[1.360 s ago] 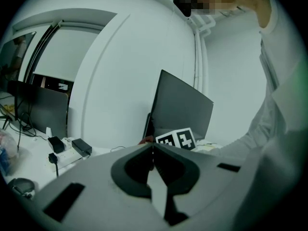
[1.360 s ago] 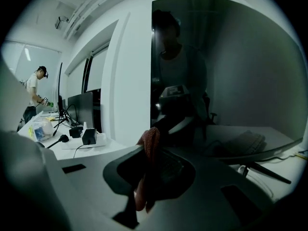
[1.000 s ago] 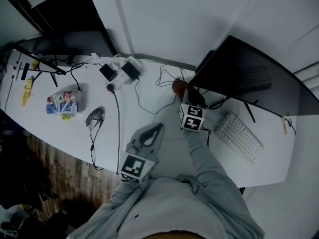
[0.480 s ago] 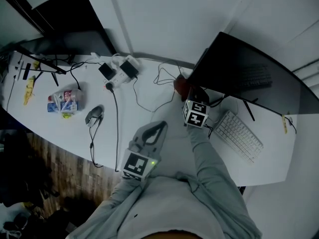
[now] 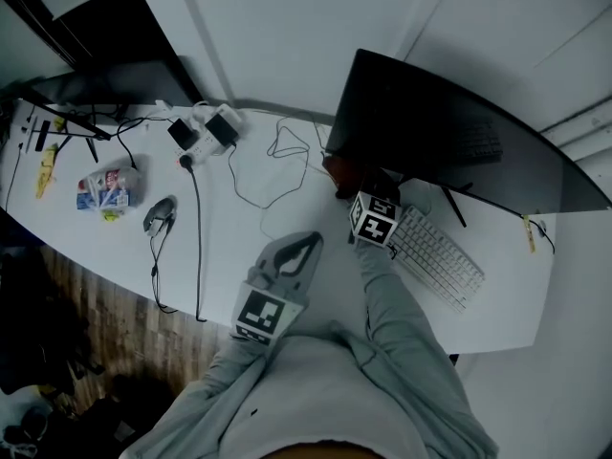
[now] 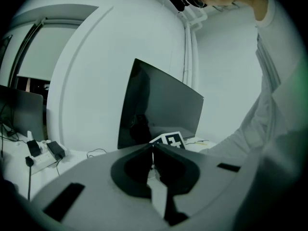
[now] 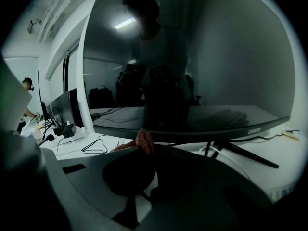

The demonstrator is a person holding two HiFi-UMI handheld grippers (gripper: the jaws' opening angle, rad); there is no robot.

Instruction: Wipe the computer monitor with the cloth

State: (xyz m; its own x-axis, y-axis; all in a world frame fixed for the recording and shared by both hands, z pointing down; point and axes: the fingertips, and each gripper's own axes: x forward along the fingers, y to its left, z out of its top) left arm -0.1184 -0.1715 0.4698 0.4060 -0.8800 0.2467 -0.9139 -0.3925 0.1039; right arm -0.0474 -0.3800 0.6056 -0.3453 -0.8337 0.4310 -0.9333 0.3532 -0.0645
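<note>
Between the shut fingers point(image 7: 96, 172) of the right gripper point(image 7: 147, 150) the cloth point(image 7: 144, 139) is pinched near the monitor point(image 7: 202, 71) for wiping, while the left gripper point(image 6: 152, 150) is held closed, empty.

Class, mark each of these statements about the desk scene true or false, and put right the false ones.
1. The right gripper is shut on a red cloth. True.
2. The monitor shows a bright picture. False: its screen is dark, with only reflections.
3. The left gripper grips the keyboard. False: its jaws are together on nothing, and the keyboard lies on the desk in front of the monitor.
4. A power strip lies on the desk, to the left of the monitor in the head view. True.
</note>
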